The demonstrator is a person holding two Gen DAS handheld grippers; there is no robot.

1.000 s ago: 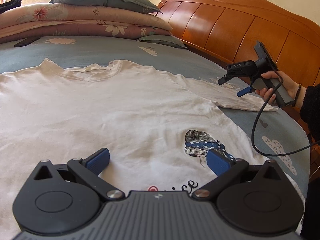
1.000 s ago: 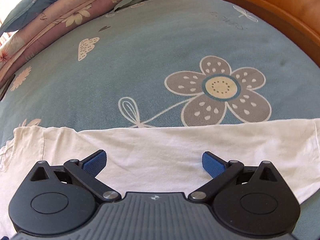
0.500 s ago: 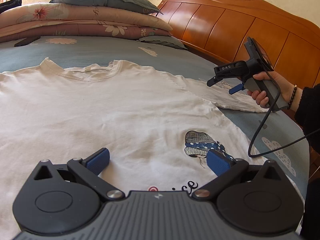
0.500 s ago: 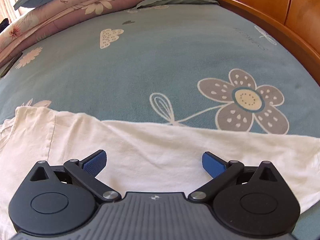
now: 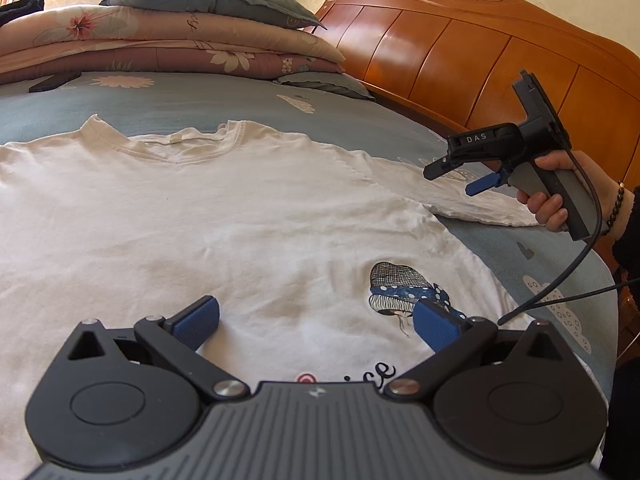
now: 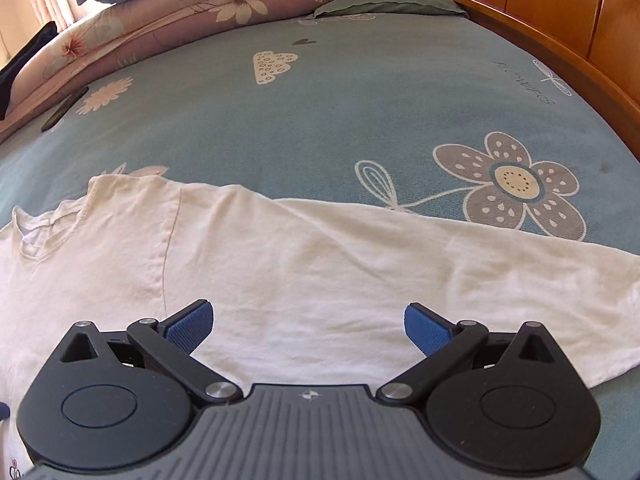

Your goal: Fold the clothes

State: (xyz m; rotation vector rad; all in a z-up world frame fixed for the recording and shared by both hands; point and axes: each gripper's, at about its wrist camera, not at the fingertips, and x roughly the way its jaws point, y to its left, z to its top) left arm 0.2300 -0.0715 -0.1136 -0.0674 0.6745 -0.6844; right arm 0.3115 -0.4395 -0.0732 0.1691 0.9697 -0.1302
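A white T-shirt (image 5: 224, 216) with a printed figure (image 5: 400, 288) lies flat, front up, on the bed. Its collar (image 5: 180, 148) points to the pillows. My left gripper (image 5: 316, 324) hovers open over the shirt's lower front, nothing between its blue pads. In the right wrist view the shirt's right sleeve (image 6: 400, 264) stretches out to the right, and my right gripper (image 6: 308, 326) is open above it. The left wrist view also shows the right gripper (image 5: 460, 178), held in a hand above that sleeve (image 5: 472, 204), jaws apart.
The blue-grey sheet (image 6: 360, 100) with flower and cloud prints covers the bed. Folded quilts and pillows (image 5: 160, 36) are stacked at the far end. A wooden headboard (image 5: 460, 52) runs along the right. A dark flat object (image 5: 54, 82) lies near the quilts.
The right gripper has moved left along the sleeve toward the shoulder, and the collar has come into its view. The left gripper has stayed still.
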